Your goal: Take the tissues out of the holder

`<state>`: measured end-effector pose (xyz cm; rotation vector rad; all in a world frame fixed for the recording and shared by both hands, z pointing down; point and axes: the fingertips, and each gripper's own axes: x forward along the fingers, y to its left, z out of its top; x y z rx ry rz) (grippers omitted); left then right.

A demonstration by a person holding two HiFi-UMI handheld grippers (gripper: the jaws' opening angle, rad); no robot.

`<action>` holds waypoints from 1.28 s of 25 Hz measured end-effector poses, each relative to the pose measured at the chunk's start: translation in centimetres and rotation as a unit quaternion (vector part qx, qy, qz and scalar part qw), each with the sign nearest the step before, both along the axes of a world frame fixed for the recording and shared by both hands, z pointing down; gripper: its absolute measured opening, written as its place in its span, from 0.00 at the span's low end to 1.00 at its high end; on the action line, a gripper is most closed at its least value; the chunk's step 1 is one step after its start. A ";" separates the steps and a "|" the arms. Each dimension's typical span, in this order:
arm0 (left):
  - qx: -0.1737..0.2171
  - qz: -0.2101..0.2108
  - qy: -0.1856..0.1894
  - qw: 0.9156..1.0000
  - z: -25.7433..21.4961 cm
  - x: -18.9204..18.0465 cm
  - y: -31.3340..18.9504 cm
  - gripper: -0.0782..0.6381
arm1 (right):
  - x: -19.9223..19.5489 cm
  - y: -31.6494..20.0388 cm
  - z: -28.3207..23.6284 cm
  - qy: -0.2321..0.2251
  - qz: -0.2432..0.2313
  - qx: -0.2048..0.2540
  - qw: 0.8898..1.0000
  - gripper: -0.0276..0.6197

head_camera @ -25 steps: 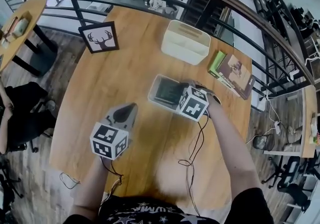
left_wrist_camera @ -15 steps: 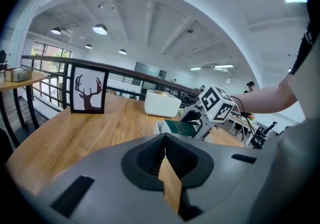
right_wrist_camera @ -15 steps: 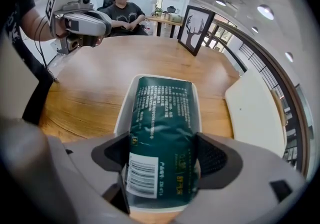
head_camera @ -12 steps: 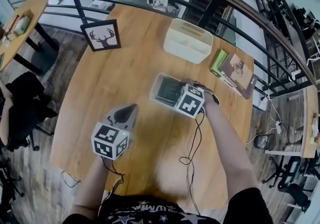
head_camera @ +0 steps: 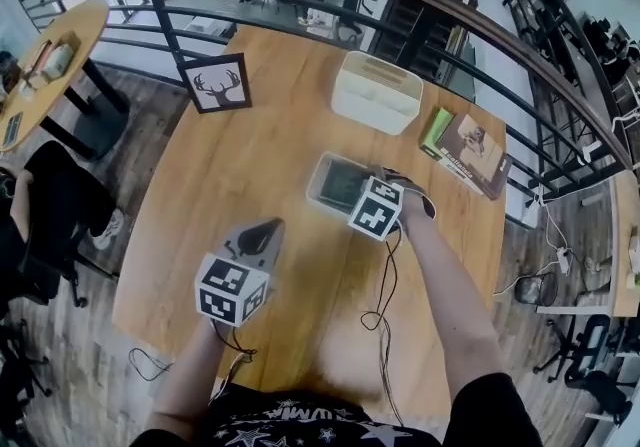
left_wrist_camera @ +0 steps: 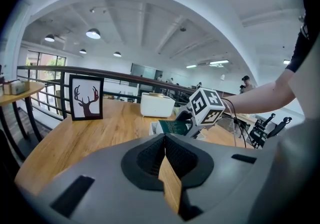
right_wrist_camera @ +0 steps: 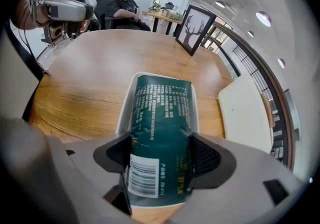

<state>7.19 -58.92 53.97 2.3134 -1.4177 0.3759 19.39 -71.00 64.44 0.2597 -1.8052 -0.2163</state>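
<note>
- Bright, even light in the head view; only faint, soft-edged shadows on the wooden table [head_camera: 250, 155].
- Strong fisheye bend there: railing [head_camera: 155, 0] pulled into an arc, edges stretched.
- In the left gripper view, round ceiling lamps [left_wrist_camera: 93, 33] glowing, daylight from windows [left_wrist_camera: 47, 65] at far left, black vignette in the corners.
- Left gripper [left_wrist_camera: 165, 140] very close, large, slightly soft.
- In the right gripper view, mild sheen on the tissue pack [right_wrist_camera: 160, 118]; small print hard to read, possibly from blur; dark rounded corners.
</note>
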 end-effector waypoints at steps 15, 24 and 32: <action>0.022 0.021 -0.006 1.000 -3.7 -0.5 5.6 0.13 | 0.9 2.7 -8.5 -0.046 0.061 0.107 0.991 0.60; 0.045 0.043 0.003 0.998 -6.3 -1.3 8.9 0.13 | -0.4 9.1 -14.3 -0.143 0.109 0.152 0.972 0.60; 0.058 0.066 0.010 0.996 -7.5 -2.5 12.3 0.13 | -1.5 15.5 -17.8 -0.223 0.159 0.158 0.949 0.60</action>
